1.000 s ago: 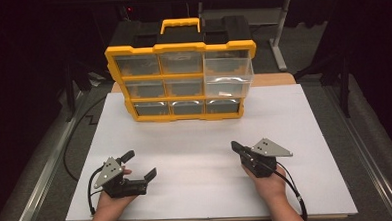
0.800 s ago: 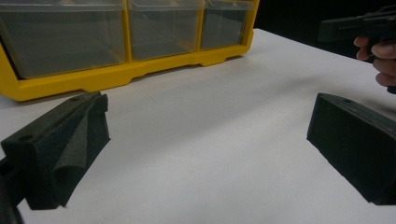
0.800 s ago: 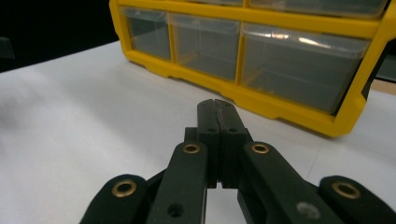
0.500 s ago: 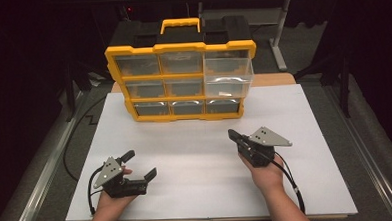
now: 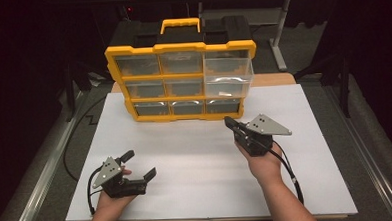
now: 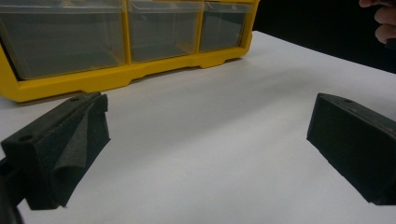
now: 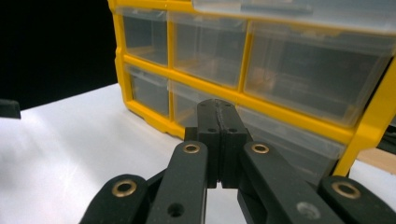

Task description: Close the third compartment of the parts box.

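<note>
A yellow organizer cabinet (image 5: 182, 71) with clear drawers stands at the back of the white table (image 5: 196, 155). Its upper right drawer (image 5: 228, 74) is pulled partway out. My left gripper (image 5: 138, 166) rests near the front left, jaws wide open with nothing between them; the left gripper view shows the two black foam pads (image 6: 65, 144) far apart and the cabinet's bottom row (image 6: 126, 42) beyond. My right gripper (image 5: 229, 122) is shut and empty, its tips just short of the cabinet's bottom right corner. In the right gripper view the pressed-together pads (image 7: 219, 126) point at the drawers (image 7: 299, 70).
A black cable (image 5: 289, 171) trails from the right gripper along the forearm. Dark floor and metal rails (image 5: 41, 172) flank the table. A black case with a yellow handle (image 5: 180, 25) sits on top of the cabinet.
My right gripper has moved forward toward the cabinet's bottom right corner, still shut. The left gripper has stayed put and open.
</note>
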Demonstrator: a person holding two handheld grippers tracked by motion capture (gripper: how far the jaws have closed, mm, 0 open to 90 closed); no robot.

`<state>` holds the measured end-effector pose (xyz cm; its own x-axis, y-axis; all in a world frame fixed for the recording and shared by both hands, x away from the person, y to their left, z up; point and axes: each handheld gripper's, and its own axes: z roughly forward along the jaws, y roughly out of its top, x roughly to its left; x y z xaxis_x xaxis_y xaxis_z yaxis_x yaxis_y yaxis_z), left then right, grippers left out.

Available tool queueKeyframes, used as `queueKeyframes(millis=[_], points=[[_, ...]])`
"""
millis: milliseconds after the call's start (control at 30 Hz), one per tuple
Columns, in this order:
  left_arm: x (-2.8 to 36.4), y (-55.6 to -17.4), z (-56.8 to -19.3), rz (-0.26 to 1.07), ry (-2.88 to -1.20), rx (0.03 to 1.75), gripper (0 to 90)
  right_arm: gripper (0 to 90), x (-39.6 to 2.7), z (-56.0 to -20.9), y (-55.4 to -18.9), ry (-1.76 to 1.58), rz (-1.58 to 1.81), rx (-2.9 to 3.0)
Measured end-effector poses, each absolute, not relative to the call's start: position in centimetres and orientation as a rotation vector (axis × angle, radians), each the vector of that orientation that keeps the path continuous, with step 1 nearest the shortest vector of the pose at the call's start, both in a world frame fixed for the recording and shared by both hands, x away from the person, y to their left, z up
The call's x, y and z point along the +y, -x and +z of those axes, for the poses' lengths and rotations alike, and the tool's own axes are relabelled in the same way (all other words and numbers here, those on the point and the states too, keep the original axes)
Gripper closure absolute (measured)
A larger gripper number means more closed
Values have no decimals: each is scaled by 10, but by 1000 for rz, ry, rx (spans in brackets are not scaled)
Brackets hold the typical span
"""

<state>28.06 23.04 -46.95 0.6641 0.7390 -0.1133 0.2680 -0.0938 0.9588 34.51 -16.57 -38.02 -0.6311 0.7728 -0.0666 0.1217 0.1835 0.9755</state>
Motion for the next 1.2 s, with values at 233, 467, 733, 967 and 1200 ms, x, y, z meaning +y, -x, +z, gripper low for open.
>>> queueKeyframes(millis=[233,467,733,967,1200], points=[[231,-280,-469,485,-1663,828,2,900,-163,-366,-346,-821,1483,1871],[232,-279,-469,487,-1662,830,2,900,-161,-345,-351,-799,1479,1835],[231,-278,-468,483,-1661,819,2,900,-158,-325,-356,-776,1487,1797],[230,-277,-467,484,-1653,812,2,900,-155,-312,-358,-759,1490,1777],[232,-276,-467,487,-1654,810,2,900,-155,-301,-361,-751,1475,1755]])
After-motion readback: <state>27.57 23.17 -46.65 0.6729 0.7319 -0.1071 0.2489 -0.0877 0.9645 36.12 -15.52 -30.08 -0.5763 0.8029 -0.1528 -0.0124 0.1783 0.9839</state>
